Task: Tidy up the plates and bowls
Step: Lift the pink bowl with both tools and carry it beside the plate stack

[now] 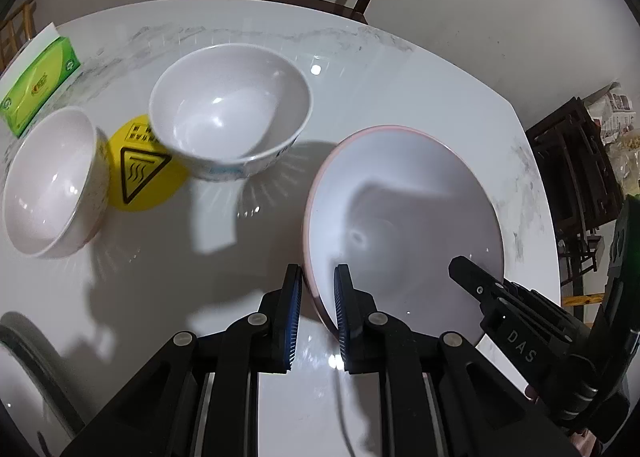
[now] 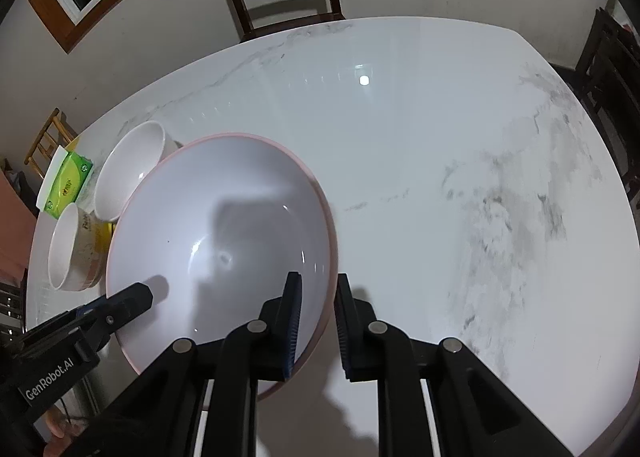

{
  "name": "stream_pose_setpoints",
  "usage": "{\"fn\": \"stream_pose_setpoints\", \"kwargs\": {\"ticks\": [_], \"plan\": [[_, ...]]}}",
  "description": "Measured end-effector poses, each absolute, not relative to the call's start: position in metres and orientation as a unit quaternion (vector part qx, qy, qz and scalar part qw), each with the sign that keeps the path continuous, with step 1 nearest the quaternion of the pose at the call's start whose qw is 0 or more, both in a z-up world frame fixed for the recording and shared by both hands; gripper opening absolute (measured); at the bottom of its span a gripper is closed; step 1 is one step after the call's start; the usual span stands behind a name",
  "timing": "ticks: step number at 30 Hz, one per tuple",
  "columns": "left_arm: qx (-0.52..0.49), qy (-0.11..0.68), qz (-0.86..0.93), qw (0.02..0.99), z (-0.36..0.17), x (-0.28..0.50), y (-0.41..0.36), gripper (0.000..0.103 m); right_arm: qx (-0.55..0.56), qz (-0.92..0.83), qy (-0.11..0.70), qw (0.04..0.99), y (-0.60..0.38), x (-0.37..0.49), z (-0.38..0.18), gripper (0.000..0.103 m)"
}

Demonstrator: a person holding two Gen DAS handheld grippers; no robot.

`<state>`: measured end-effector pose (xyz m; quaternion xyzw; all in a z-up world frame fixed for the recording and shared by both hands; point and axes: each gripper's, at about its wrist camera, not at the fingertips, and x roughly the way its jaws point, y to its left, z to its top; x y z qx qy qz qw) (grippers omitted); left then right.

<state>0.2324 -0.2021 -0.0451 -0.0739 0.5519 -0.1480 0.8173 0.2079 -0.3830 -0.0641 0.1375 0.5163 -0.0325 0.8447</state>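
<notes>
Across the lower frame, the left gripper [image 1: 316, 289] and right gripper [image 2: 318, 297] are clamping opposite rims of the wide pink-rimmed white bowl [image 1: 404, 217], sitting between them.

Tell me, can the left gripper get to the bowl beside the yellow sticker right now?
Probably not yet: the left gripper is shut on the big bowl. The table toward the small bowl looks bare.

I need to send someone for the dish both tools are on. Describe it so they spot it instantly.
On the white marble-patterned table, look at the near edge, right of the round yellow warning sticker. There sits the wide, shallow white dish with a pink rim. It is far broader and flatter than the two deep white bowls beside it.
</notes>
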Motion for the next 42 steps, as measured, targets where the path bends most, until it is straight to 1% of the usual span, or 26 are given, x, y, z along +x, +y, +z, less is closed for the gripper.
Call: {"fn": "stream_pose_setpoints", "kwargs": {"ticks": [5,20,32,42], "plan": [[-0.076,0.551,-0.146,0.818,-0.04,0.216,-0.191,0.014,0.132,-0.027,0.514,0.847,-0.367,0.187,-0.055,0.016],[-0.072,0.547,-0.121,0.825,-0.028,0.124,-0.122,0.013,0.125,0.008,0.511,0.85,-0.303,0.104,-0.042,0.017],[-0.083,0.544,-0.106,0.828,-0.033,0.077,-0.081,0.013,0.118,0.028,0.52,0.845,-0.264,0.065,-0.052,0.017],[-0.086,0.557,-0.102,0.82,-0.05,0.065,-0.069,0.013,0.113,0.028,0.533,0.838,-0.253,0.056,-0.066,0.017]]}}
